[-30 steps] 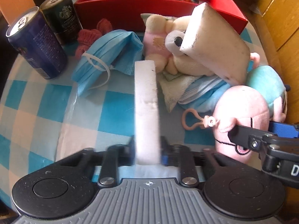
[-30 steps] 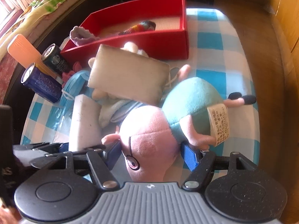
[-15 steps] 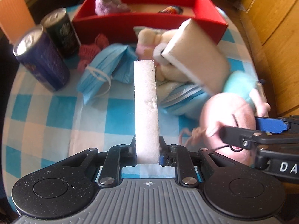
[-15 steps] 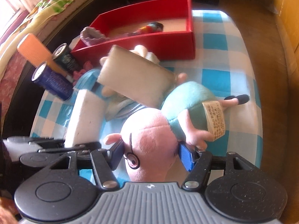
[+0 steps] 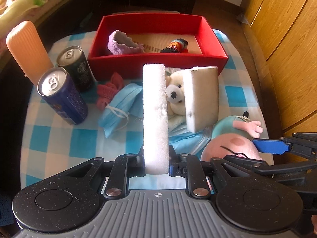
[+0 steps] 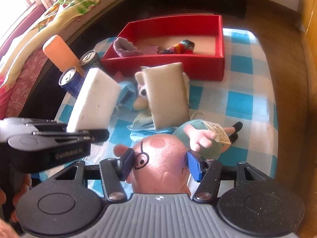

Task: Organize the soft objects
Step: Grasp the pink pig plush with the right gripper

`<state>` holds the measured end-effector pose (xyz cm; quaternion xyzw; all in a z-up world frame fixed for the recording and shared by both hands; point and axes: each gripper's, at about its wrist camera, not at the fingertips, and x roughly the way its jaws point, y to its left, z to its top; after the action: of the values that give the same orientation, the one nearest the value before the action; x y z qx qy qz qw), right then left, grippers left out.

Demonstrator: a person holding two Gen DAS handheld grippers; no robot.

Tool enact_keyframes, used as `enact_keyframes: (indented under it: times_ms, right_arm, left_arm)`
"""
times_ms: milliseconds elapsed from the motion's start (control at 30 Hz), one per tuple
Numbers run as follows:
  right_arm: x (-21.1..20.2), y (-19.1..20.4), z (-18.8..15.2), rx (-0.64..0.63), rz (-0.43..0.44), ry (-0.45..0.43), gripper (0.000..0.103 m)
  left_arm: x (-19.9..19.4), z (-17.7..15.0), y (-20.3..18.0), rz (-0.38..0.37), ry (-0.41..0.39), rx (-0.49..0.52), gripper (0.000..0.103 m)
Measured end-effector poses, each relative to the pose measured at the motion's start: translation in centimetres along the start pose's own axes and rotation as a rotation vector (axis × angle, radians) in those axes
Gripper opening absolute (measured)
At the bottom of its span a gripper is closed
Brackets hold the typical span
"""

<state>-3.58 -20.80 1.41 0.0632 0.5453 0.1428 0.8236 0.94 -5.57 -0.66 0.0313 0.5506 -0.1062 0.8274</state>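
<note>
My left gripper (image 5: 156,158) is shut on a white foam block (image 5: 155,119), which stands up out of the jaws above the blue-checked tablecloth (image 5: 59,134). The block (image 6: 93,103) also shows at the left of the right wrist view. My right gripper (image 6: 158,164) is closing, and its blue pads (image 6: 193,166) press both sides of the head of a pink pig plush (image 6: 158,148) in a teal dress. Ahead lies a pile: a second, dirtier sponge (image 5: 202,97), a white bear plush (image 5: 175,97) and blue face masks (image 5: 122,103). The red box (image 5: 156,61) sits behind it.
The red box holds a purple cloth (image 5: 120,43) and a striped sock (image 5: 175,45). Two drink cans (image 5: 63,97) and an orange ribbed container (image 5: 25,47) stand at the left, with a red knit piece (image 5: 109,91) beside the masks. A wooden cabinet (image 5: 287,39) flanks the right.
Both grippers have risen with their loads, so the table looks farther off. The right jaws have narrowed on the pig's head, and the plush has come up off the pile.
</note>
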Motion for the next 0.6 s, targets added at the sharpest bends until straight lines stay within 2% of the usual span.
enact_keyframes:
  times_ms: [100, 233, 267, 300, 333, 400, 533, 600]
  right_arm:
    - [0.1, 0.3, -0.7, -0.025, -0.012, 0.011, 0.035]
    - [2.3, 0.1, -3.0, -0.040, 0.002, 0.122, 0.035]
    - [2.8, 0.0, -3.5, -0.037, -0.008, 0.150, 0.036]
    - [3.3, -0.2, -4.0, -0.023, -0.018, 0.166, 0.044]
    - [3.6, -0.5, -4.3, -0.001, -0.020, 0.181, 0.050]
    - [3.9, -1.9, -4.5, 0.096, 0.000, 0.177, 0.056]
    - [4.9, -3.5, -3.8, 0.276, 0.055, 0.163, 0.058]
    - [5.7, -3.0, -3.4, 0.290, 0.051, 0.157, 0.062]
  left_arm:
    - [0.2, -0.4, 0.1, -0.010, 0.009, 0.007, 0.018]
    - [0.6, -1.0, 0.2, -0.028, 0.022, 0.013, 0.019]
    - [0.7, -1.1, 0.2, -0.031, 0.025, 0.015, 0.019]
    - [0.8, -1.2, 0.2, -0.034, 0.027, 0.017, 0.019]
    - [0.8, -1.3, 0.3, -0.038, 0.030, 0.017, 0.019]
    - [0.9, -1.4, 0.5, -0.048, 0.031, 0.014, 0.019]
    - [1.1, -1.2, 0.7, -0.061, 0.030, 0.010, 0.019]
    - [1.1, -1.1, 0.7, -0.066, 0.031, 0.009, 0.019]
